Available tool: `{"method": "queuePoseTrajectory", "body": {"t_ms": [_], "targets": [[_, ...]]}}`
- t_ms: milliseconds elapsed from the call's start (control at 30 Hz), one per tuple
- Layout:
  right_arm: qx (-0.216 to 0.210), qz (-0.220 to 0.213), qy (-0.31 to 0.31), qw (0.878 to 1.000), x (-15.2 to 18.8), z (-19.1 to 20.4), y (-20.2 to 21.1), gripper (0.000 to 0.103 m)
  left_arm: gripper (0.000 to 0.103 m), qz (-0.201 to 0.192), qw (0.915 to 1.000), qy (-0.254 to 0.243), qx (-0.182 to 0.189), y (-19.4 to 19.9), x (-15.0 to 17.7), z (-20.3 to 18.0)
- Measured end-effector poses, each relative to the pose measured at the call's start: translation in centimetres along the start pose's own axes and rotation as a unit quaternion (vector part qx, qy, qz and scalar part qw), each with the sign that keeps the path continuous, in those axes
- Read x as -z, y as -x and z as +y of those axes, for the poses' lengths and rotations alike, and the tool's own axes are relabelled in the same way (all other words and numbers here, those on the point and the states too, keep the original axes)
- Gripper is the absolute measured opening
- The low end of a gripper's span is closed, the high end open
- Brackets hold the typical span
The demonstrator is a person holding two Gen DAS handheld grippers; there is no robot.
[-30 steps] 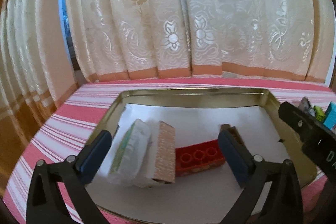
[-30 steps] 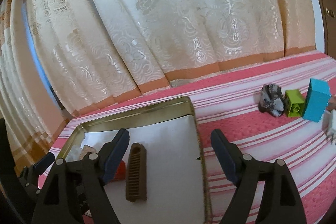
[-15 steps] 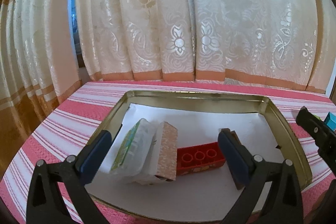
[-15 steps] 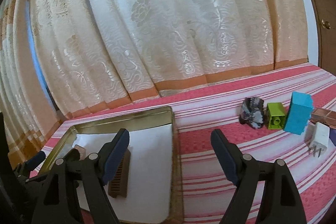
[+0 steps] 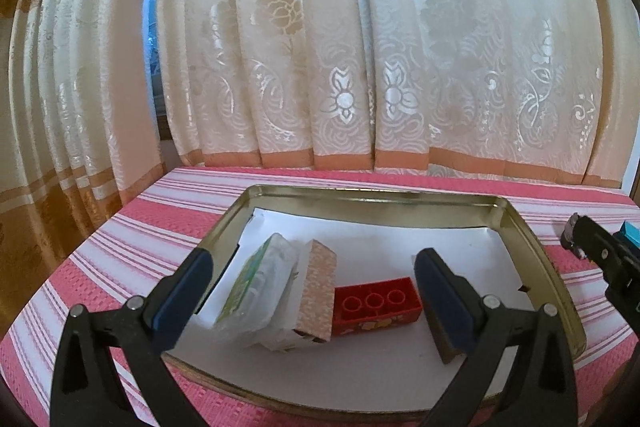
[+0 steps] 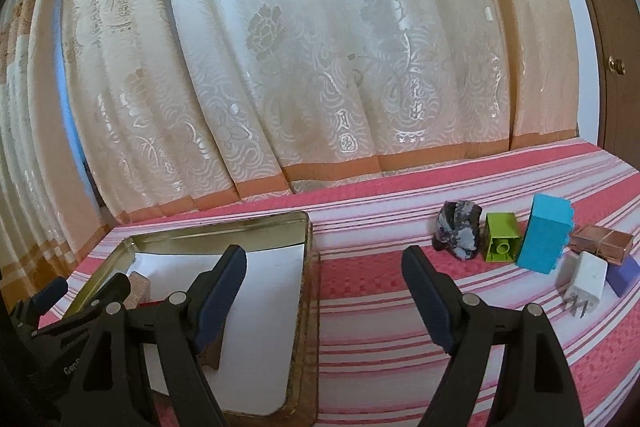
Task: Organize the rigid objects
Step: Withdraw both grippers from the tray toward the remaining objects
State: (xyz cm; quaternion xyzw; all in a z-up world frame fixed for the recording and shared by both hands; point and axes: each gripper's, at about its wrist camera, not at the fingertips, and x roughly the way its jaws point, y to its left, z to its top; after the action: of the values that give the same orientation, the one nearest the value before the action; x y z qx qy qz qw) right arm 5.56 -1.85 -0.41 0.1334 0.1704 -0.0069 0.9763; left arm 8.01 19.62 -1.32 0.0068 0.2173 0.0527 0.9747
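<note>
right gripper (image 6: 324, 275): jaws wide, empty.
left gripper (image 5: 314, 281): jaws spread, empty.
risk: gripping the uneven, probably slippery rock (image 6: 458, 230) could topple the green brick (image 6: 502, 237) just right.

A cream damask curtain (image 5: 360, 67) with woven flowers and an orange band along its hem hangs in folds behind the bench, its hem reaching down to the bench's far edge. A pink-and-white striped woven cloth (image 6: 400, 307) covers the bench. At the far right stands a dark brown wooden door (image 6: 616, 27) with a small brass knob (image 6: 616, 66).
</note>
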Motion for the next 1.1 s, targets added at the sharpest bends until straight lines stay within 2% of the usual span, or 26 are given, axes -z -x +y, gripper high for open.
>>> {"method": "queuePoseTrajectory", "body": {"t_ms": [400, 600, 1100], "targets": [[-0.003, 0.003, 0.001, 1.000, 0.0, -0.7, 0.4, 0.082, 0.103, -0.026, 0.9996, -0.010, -0.011, 1.5, 0.2, -0.9], [0.007, -0.002, 0.013, 1.000, 0.0, -1.2, 0.8, 0.082, 0.103, -0.026, 0.9995, -0.016, -0.009, 1.8, 0.3, -1.7], [0.030, -0.007, 0.032, 0.999, -0.5, -3.8, 1.6, 0.082, 0.103, -0.037, 0.9990, -0.015, 0.019, 3.9, 1.0, -5.1]]}}
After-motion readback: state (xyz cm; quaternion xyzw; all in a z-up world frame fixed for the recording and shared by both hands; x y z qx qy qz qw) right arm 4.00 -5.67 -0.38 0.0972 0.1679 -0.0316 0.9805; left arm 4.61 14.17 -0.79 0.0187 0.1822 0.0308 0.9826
